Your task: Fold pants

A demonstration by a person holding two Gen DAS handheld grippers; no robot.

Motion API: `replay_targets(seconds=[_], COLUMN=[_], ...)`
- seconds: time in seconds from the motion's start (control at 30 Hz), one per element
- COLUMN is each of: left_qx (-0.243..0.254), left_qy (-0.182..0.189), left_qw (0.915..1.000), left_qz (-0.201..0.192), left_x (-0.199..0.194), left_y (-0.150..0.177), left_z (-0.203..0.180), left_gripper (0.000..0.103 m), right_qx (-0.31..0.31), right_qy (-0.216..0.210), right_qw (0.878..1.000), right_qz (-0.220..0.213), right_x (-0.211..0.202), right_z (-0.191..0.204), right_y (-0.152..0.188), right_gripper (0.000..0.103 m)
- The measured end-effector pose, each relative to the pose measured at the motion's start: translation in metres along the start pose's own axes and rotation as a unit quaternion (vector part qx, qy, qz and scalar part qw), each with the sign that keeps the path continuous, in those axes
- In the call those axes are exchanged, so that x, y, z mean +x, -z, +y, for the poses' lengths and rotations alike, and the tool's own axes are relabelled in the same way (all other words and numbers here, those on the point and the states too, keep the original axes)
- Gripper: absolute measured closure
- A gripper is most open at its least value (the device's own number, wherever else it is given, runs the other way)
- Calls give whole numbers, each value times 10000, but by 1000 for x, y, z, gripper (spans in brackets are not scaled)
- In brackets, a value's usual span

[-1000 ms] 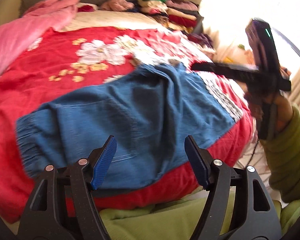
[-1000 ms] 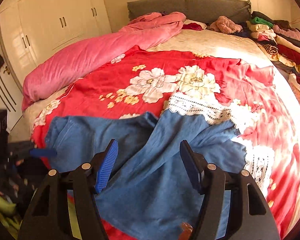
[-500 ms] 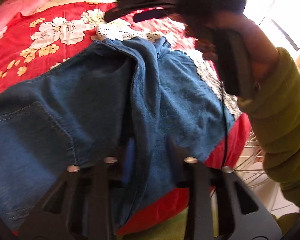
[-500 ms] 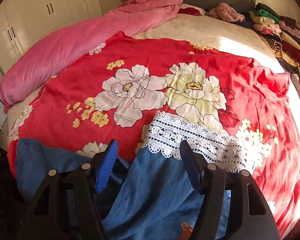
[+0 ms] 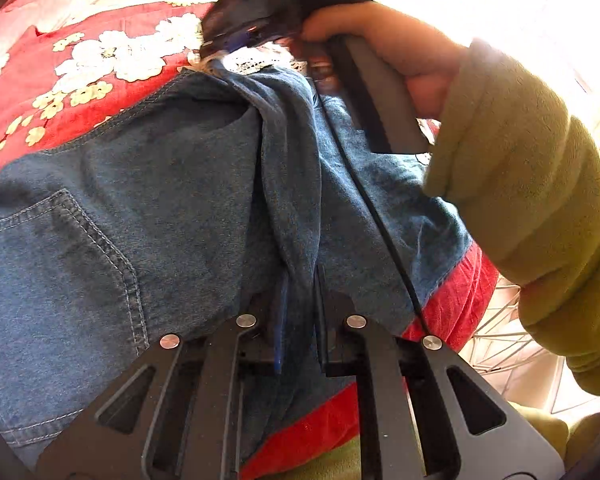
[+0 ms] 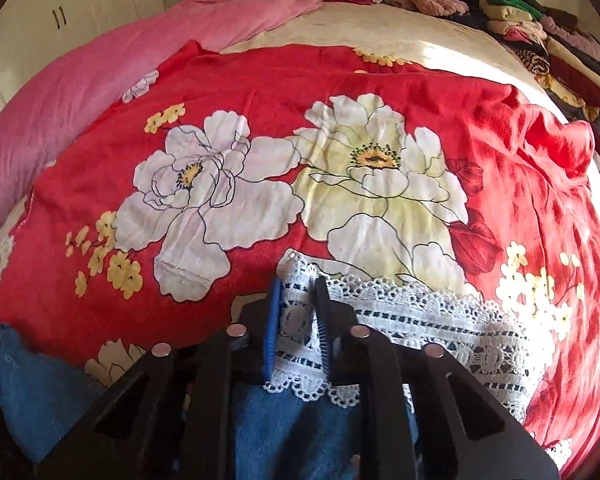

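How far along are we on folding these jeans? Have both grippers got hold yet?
Done: both grips look made. The left gripper is shut on a raised ridge of the jeans near the crotch; the right gripper is shut on the lace hem at the leg end. In hand: lifting that pinched fold. Left: the fold itself, since the jeans lie spread on the red floral blanket, one leg not yet over the other.
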State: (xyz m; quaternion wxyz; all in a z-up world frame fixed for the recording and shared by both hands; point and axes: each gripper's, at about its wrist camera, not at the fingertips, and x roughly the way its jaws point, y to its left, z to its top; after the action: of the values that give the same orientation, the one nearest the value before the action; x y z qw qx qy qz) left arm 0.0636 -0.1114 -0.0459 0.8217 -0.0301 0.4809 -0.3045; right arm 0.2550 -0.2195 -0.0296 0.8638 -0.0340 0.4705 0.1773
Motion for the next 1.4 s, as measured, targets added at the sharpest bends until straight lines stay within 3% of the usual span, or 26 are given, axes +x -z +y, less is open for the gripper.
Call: replay_targets(seconds=[0.2,0.37,0.57,0.63,0.73,1.1,1.4], left_qx=[65,189,303,402,595,933,1104], left_qy=[-117,-323,-593,-676,-766,-718,-588], left_qw=[9998,9991,9975,9966,9949,9928,9921], left_qz=[-116,-222,-253,-264,-276,-215,16], left_x=[-19,-29,-29,-28,-19,-39,-35], left_y=[-3,-5,-4,-2,6,17,33], left_z=[8,5,2,-2,-12,-15,-25], left_gripper=[96,76,76,78,101,103,102], right_qx=[394,708,1103,1224,1436,1805,2048], right_qy=[-57,36,-6,-35,-58,-231,-130], right_qw=[9973,9918,9862,9850,9825,9801,9772], right_qz=[-625,-1065,-1236,-1217,-1181,-796,-539], right_x=[-75,-143,-191,-198,-207,-216,-213], right_z=[-40,-74,-108,-115,-123,-117,-125], right_y=[25,65,122,137,159,235,264], right_gripper=[93,93,93,93,93,93,93])
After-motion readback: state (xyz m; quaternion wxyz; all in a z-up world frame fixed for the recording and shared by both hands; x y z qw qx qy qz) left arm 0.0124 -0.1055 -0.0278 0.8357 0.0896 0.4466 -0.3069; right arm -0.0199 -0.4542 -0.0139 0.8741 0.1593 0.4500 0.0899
